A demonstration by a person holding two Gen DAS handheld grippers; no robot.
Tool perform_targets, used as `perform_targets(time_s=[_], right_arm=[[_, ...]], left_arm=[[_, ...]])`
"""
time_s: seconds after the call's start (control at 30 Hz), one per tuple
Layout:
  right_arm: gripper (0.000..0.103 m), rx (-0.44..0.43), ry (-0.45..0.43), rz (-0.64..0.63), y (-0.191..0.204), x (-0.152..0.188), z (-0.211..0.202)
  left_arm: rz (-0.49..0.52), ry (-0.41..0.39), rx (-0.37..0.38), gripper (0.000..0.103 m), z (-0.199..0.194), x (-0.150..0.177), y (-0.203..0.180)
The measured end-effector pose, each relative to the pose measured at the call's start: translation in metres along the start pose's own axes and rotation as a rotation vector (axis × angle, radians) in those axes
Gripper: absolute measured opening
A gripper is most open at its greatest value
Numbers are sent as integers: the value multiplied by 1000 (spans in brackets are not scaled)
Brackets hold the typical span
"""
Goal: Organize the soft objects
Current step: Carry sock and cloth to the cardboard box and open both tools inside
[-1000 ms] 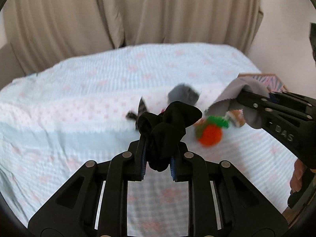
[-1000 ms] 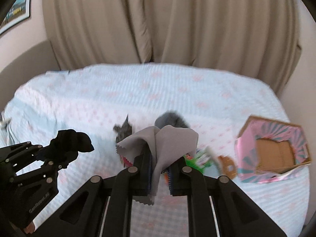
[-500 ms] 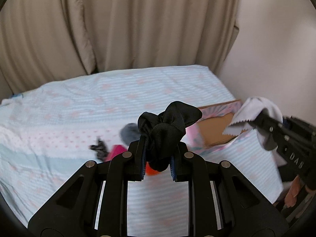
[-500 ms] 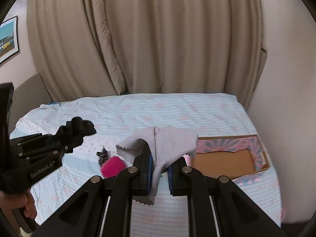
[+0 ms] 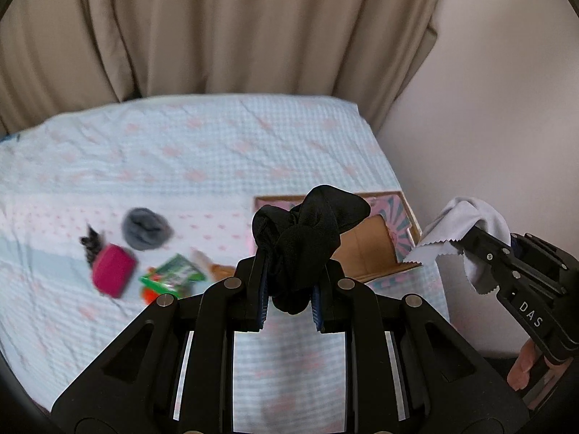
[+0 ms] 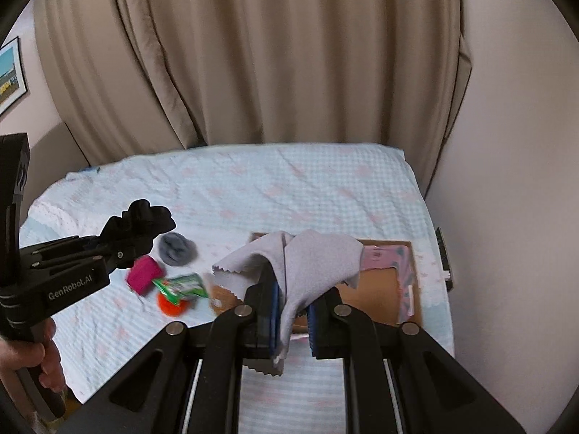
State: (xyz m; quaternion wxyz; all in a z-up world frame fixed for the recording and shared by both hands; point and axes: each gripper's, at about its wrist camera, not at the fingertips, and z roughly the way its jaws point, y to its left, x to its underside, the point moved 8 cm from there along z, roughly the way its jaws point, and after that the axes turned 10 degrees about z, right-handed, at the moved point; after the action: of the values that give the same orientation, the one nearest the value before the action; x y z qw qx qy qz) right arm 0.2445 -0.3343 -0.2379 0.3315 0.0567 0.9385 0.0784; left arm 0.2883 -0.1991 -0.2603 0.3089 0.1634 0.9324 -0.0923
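My left gripper (image 5: 289, 300) is shut on a black scrunchie (image 5: 307, 231), held above the bed in front of the pink cardboard box (image 5: 376, 249). My right gripper (image 6: 293, 322) is shut on a grey cloth (image 6: 311, 264) with pinked edges, held over the box (image 6: 383, 289). The cloth shows at the right of the left wrist view (image 5: 466, 231). The scrunchie shows at the left of the right wrist view (image 6: 141, 220). On the bed lie a grey fuzzy piece (image 5: 144, 228), a magenta pouch (image 5: 112, 275), a green packet (image 5: 173, 275) and an orange pompom (image 6: 172, 305).
The bed has a light blue checked cover (image 5: 181, 152) with pink spots. Beige curtains (image 5: 217, 29) hang behind it. A pale wall (image 5: 488, 108) runs along the bed's right side, close to the box. A small dark patterned item (image 5: 90, 244) lies beside the pouch.
Both grippers have lifted and swung right with their loads toward the box. The box is now straight ahead in both views; the loose items lie to the left.
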Motion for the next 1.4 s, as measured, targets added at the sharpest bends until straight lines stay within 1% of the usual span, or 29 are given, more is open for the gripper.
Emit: perform_targets(time_s=[0.07, 0.1, 0.23, 0.47, 0.6, 0.77, 0.8, 0.83, 0.87, 0.9, 0.93, 0.97, 1.0, 1.03, 1.1, 1.13, 1.23, 1.4], right_arm=[[12, -4, 33, -1, -22, 1, 19], [12, -3, 44, -3, -30, 2, 27], [12, -18, 96, -3, -62, 11, 68], [12, -37, 183, -30, -92, 26, 142], [12, -45, 232, -52, -104, 37, 180], [12, -52, 280, -74, -110, 50, 213], [12, -54, 285, -77, -110, 51, 216], [12, -60, 291, -78, -110, 53, 219], [12, -69, 307, -78, -110, 54, 224], [14, -72, 320, -81, -110, 56, 228], [19, -74, 330, -88, -110, 59, 231], [46, -82, 338, -94, -109, 61, 233], [92, -91, 345, -96, -108, 63, 234], [103, -105, 355, -95, -108, 66, 235], [103, -142, 351, -97, -104, 71, 232], [103, -146, 343, -105, -103, 72, 230], [103, -135, 334, -129, -101, 77, 226], [103, -133, 302, -103, -103, 74, 217]], left_arm=[[-1, 39, 6, 16, 29, -2, -15], [1, 54, 7, 16, 40, -2, -20], [14, 140, 7, 16, 104, -3, -37], [-10, 282, 10, 16, 205, 2, -41], [-23, 345, 8, 16, 245, 12, -37], [-43, 390, 14, 16, 269, 21, -35], [-43, 394, 25, 18, 273, 20, -37], [-41, 398, 27, 22, 275, 20, -38], [-41, 400, 31, 38, 276, 18, -39], [-42, 398, 29, 73, 277, 15, -39], [-43, 393, 16, 93, 276, 12, -38], [-43, 379, 5, 103, 275, 8, -38], [-39, 376, 4, 103, 276, 6, -38], [-34, 378, 7, 103, 277, 6, -38], [-17, 380, 3, 103, 280, 8, -38], [-11, 378, 0, 103, 280, 9, -38], [-12, 378, 1, 103, 280, 10, -38], [-17, 373, 9, 103, 274, 10, -39]])
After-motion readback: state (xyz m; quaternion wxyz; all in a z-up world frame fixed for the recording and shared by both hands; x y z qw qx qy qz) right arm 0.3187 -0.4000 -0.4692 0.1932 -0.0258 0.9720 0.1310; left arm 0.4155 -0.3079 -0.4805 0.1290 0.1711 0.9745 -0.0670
